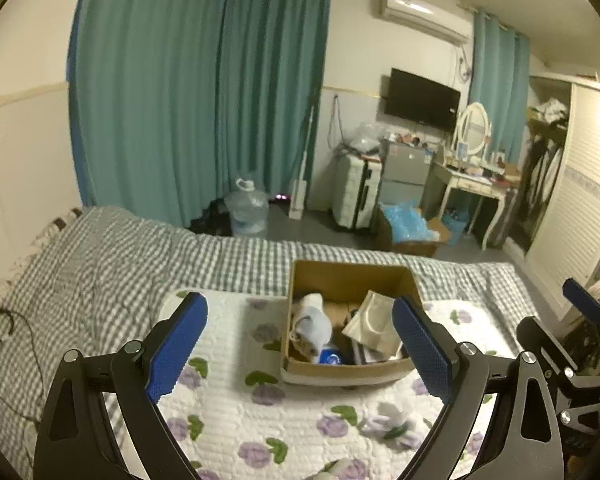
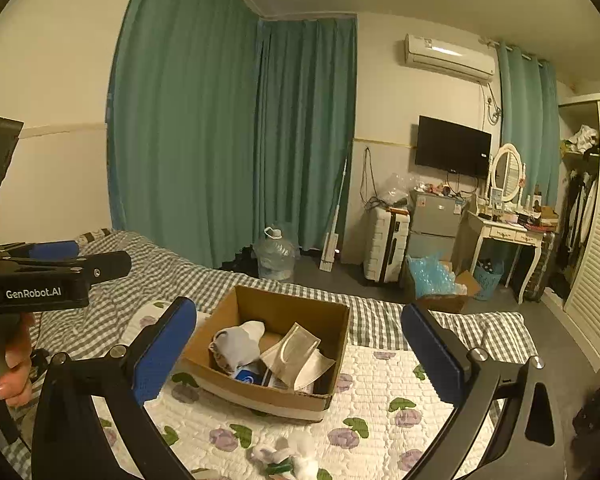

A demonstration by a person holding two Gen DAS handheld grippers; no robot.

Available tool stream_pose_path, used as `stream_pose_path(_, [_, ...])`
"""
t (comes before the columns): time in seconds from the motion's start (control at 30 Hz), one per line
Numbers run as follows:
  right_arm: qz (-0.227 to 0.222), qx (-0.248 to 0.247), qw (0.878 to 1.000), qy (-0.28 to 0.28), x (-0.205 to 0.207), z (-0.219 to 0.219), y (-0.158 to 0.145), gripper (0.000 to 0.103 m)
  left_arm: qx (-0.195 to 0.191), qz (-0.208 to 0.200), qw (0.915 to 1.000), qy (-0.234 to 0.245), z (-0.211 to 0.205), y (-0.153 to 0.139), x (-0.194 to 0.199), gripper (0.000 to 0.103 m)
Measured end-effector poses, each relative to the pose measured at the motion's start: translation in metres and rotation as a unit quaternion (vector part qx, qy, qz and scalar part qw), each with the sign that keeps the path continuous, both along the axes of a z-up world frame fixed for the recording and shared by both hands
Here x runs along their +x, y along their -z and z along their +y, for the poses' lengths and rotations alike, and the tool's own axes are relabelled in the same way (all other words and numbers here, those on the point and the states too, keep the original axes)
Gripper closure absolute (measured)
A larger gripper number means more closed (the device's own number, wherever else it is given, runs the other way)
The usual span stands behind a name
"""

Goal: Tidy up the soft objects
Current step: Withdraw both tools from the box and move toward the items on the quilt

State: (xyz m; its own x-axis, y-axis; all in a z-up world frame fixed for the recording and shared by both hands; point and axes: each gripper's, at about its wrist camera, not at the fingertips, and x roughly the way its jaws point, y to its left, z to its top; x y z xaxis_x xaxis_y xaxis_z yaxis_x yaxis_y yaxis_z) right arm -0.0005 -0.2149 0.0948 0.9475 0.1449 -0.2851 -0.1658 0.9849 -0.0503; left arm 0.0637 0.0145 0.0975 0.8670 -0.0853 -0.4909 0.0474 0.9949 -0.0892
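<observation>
A brown cardboard box (image 1: 350, 276) (image 2: 284, 304) stands on a white floral quilt (image 1: 292, 416) (image 2: 380, 400) on the bed. Inside lie a white soft toy or sock (image 1: 312, 326) (image 2: 240, 344), a beige flat pouch (image 1: 374, 320) (image 2: 296, 354) and a blue-labelled item (image 1: 330, 358) (image 2: 247, 376). A small white and purple soft piece (image 1: 384, 426) (image 2: 288, 456) lies on the quilt in front of the box. My left gripper (image 1: 300, 354) is open above the quilt, facing the box. My right gripper (image 2: 300, 354) is open too, empty, to the right of the left one (image 2: 52, 264).
A grey checked bedspread (image 1: 100, 264) (image 2: 172, 268) covers the bed. A black cable (image 1: 0, 324) lies at its left. Beyond the bed are teal curtains (image 1: 204, 92), a water jug (image 1: 247, 210), a suitcase (image 1: 354, 192), a dressing table (image 1: 476, 184) and a box of blue bags (image 1: 408, 228).
</observation>
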Motion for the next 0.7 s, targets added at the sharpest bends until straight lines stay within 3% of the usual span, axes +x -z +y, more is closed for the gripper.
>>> stream_pose_path(0.3, [-0.012,-0.003,1.000,-0.015,-0.033,-0.001,-0.008,0.000,0.050,-0.020,0.9982,-0.024,-0.008,0.005,-0.024,0.008])
stream_pose_path(0.4, [-0.012,-0.003,1.000,-0.018,-0.039,-0.001,-0.005,0.000,0.047,-0.017,0.9983,-0.029,-0.009,0.010,-0.029,0.008])
stream_pose_path(0.53, [-0.016,-0.009,1.000,-0.017,-0.045,-0.002,-0.001,0.000,0.044,-0.001,0.9987,-0.027,-0.015,0.024,-0.034,0.008])
stream_pose_path(0.7, [-0.006,-0.007,0.999,-0.035,-0.047,-0.006,0.013,0.000,0.080,0.017,0.9966,-0.014,-0.027,0.056,-0.037,0.008])
